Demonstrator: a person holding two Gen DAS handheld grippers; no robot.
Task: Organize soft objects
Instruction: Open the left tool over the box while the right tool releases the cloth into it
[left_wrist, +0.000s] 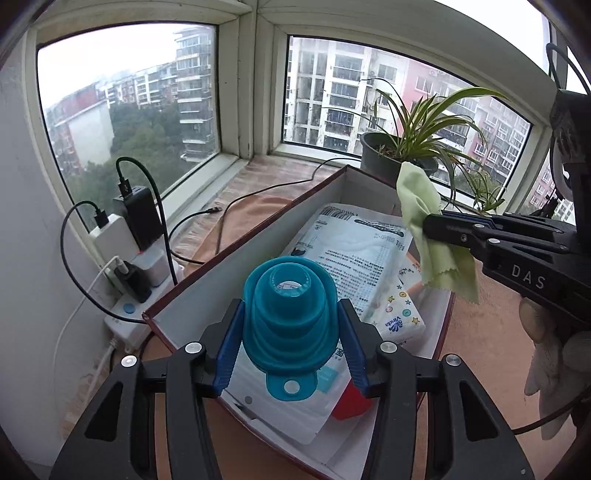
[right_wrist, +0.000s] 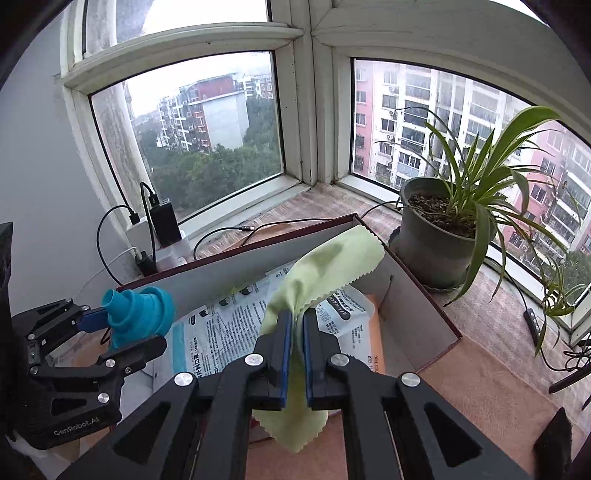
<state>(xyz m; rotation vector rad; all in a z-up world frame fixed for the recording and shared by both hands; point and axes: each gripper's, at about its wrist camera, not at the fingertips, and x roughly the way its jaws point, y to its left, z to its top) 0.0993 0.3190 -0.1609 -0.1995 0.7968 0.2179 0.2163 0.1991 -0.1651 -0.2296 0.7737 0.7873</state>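
Left wrist view: box (left_wrist: 258, 236) already holds packets; left gripper (left_wrist: 291, 339) clasps a teal funnel (left_wrist: 290, 314), right gripper (right_wrist: 295, 325) pinches a green cloth (right_wrist: 325, 262), both unplaced.

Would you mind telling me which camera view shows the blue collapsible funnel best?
The left wrist view: the blue funnel fills the centre, seen down its open spout, pinched in the left gripper. The right wrist view shows it small at the left edge, side-on, partly hidden by that gripper.

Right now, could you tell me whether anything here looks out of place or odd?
Nothing looks spilled or damaged. One oddity: the teal funnel, a collapsible one, in the left tool hardly seems soft beside the green cloth.
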